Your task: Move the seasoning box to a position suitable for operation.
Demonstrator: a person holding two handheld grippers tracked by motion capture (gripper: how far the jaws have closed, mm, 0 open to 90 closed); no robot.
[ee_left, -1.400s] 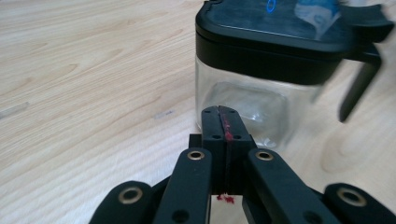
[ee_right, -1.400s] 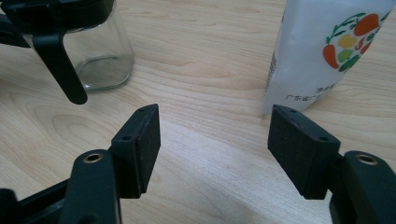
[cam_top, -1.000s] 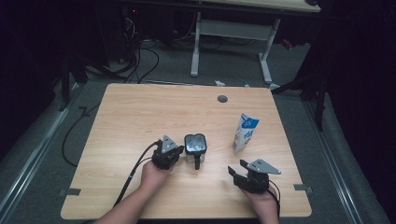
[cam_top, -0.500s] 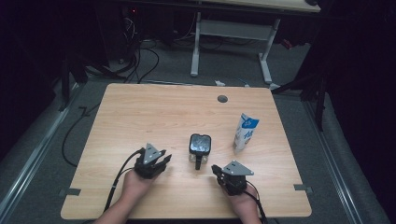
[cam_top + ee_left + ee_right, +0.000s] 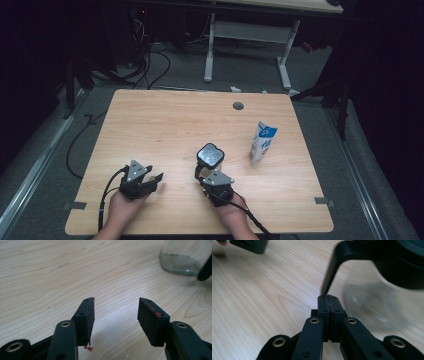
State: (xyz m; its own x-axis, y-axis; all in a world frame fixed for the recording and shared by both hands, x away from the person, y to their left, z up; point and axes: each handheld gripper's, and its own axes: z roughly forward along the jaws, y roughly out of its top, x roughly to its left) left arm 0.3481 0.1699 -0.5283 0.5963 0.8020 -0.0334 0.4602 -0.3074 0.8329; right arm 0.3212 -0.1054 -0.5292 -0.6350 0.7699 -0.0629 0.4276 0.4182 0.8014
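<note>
Meeting at the glass jug's (image 5: 210, 156) handle (image 5: 332, 272), right fingers (image 5: 328, 298) sit closed; left fingers (image 5: 116, 312) just opened, empty.

Most of the table (image 5: 165, 125) lies bare across the upper left and middle of the high view. Right of centre, a glass jug (image 5: 210, 155) stands just ahead of the right gripper (image 5: 200, 172); the milk carton (image 5: 263, 142) stands near it, with a narrow lane between.

Glass jug (image 5: 210, 156) mid-table (image 5: 165, 125), carton (image 5: 262, 142) to its right, right gripper (image 5: 199, 172) just before jug
</note>
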